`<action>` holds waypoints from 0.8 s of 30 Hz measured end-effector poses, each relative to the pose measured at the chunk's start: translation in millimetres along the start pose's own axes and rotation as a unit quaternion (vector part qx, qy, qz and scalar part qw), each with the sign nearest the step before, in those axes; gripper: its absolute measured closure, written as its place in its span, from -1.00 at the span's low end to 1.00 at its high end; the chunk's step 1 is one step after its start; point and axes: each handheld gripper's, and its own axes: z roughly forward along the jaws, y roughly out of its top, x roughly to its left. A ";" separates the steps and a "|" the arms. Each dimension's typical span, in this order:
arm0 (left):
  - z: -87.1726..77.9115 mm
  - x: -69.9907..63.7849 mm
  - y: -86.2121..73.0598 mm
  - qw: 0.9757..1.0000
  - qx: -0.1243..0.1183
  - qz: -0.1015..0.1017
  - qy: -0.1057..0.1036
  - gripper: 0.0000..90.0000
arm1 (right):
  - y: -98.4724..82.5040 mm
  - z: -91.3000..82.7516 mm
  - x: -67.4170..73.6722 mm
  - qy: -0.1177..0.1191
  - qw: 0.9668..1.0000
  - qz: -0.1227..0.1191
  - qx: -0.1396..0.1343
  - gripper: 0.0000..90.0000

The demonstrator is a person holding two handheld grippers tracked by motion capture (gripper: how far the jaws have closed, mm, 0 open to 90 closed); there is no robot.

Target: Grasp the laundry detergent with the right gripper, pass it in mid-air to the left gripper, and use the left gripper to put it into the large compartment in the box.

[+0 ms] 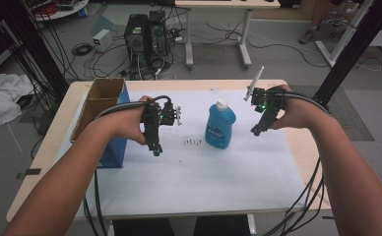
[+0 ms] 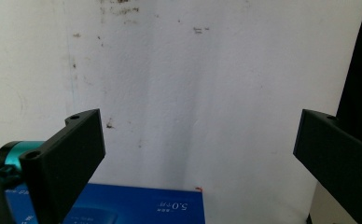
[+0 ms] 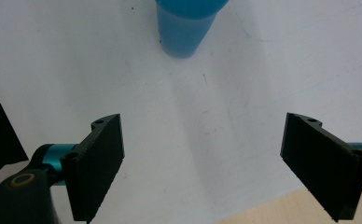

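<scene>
blue bottle (image 1: 220,124) upright between both grippers, jaws wide, untouched

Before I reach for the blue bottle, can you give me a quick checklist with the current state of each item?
1. Right gripper jaws open and holding nothing: ok.
2. Left gripper jaws open and holding nothing: ok.
3. Blue bottle upright on the white sheet: ok.
4. Bottle cap fully closed: cannot tell.
5. Path from right gripper to bottle free of other things: ok.
6. Cardboard box apart from the bottle, at the table's left: ok.
</scene>
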 end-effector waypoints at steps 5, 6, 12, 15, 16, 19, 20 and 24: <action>-0.1 -0.1 -0.2 1.000 -0.002 0.000 -0.001 -0.95 | -4.4 3.8 0.6 0.002 1.000 0.005 -0.026 -0.72; -0.2 -0.1 -0.3 1.000 -0.002 0.000 -0.001 -0.95 | -5.1 4.6 0.8 0.003 1.000 0.006 -0.030 -0.72; -0.9 -0.1 -1.8 1.000 -0.002 -0.001 0.000 -0.95 | -10.6 14.1 3.1 0.007 0.998 0.013 -0.065 -0.72; -1.3 -0.1 -1.8 1.000 -0.001 0.000 -0.001 -0.95 | -12.4 17.6 4.0 0.006 0.997 0.016 -0.074 -0.72; -2.2 0.0 -2.4 1.000 -0.006 -0.001 0.000 -0.95 | -12.4 17.6 4.0 0.006 0.997 0.016 -0.074 -0.72; -3.0 -0.1 -2.8 1.000 -0.008 -0.001 0.001 -0.95 | -17.0 29.1 5.2 0.010 0.995 0.022 -0.101 -0.72; -3.0 -0.1 -2.8 1.000 -0.008 -0.001 0.001 -0.95 | -17.0 29.1 5.2 0.010 0.995 0.022 -0.101 -0.72; -3.1 -0.9 -3.5 1.000 -0.005 0.001 0.001 -0.95 | -20.4 47.0 8.0 0.013 0.990 0.032 -0.136 -0.72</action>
